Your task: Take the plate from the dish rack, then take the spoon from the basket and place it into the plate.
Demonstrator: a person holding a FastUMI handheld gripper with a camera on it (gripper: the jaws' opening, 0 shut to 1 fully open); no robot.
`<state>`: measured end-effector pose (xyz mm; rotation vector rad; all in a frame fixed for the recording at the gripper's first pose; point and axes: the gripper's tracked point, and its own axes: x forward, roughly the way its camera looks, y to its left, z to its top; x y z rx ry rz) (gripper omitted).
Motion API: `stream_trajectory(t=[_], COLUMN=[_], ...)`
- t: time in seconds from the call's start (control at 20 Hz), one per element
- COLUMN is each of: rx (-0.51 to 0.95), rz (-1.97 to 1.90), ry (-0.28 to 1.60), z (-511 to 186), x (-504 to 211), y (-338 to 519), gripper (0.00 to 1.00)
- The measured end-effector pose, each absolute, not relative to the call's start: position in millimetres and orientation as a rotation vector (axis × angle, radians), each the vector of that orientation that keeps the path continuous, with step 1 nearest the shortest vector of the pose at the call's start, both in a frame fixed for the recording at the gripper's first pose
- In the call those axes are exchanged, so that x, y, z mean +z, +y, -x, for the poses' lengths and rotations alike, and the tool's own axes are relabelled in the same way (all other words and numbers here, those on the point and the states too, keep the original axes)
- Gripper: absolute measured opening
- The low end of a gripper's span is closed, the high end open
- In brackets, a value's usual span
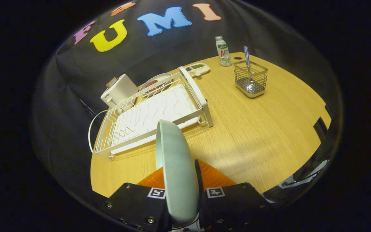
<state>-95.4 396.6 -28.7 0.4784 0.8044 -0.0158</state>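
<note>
On the far left of the wooden worktop (253,135), a white boxy appliance (118,90) stands against the booth wall, just behind the far left corner of the dish rack (147,119). The white wire rack lies lengthwise beside it, its tray bare, with a thin white loop of wire or cord curving off its left end. Behind the rack's far rail sits a round dish (155,82) with something dark red in it, and further right a small white compartment tray (196,68) holding dark bits.

In the near middle, the tongs (181,193) hold the plate (175,167): the pale green plate stands on edge between the two black fingers, one pressing each face, its rim rising ahead of them and overlapping the near rail of the rack in the view. An orange part of the tool shows on both sides of the plate just above the fingers.

Right of the rack, well apart from it, a small bottle (223,51) with a green and white label stands at the far edge. Just right of it and nearer, the square wire basket (250,79) holds the spoon (249,72), bowl down, its blue-patterned handle sticking up above the rim.
</note>
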Motion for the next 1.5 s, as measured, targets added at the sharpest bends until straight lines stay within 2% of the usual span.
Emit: stream_trajectory(t=[0.35, 0.7, 0.8, 1.0, 1.05, 1.2, 1.25, 1.5], rx=[0.059, 0.028, 0.015, -0.025, -0.040, -0.091, -0.111, -0.220], rz=[-0.732, -0.815, -0.788, -0.707, -0.681, -0.609, -0.595, -0.466], ry=[0.870, 0.922, 0.936, 0.951, 0.950, 0.930, 0.920, 0.799], z=[86, 89, 92, 97, 97, 98, 97, 84], x=[-55, -82, -86, -87, -86, -85, -82, -40], y=[418, 411, 406, 390, 384, 364, 355, 300], gripper=[0.30, 0.34, 0.46, 0.52, 0.60, 0.62, 0.71, 0.71])
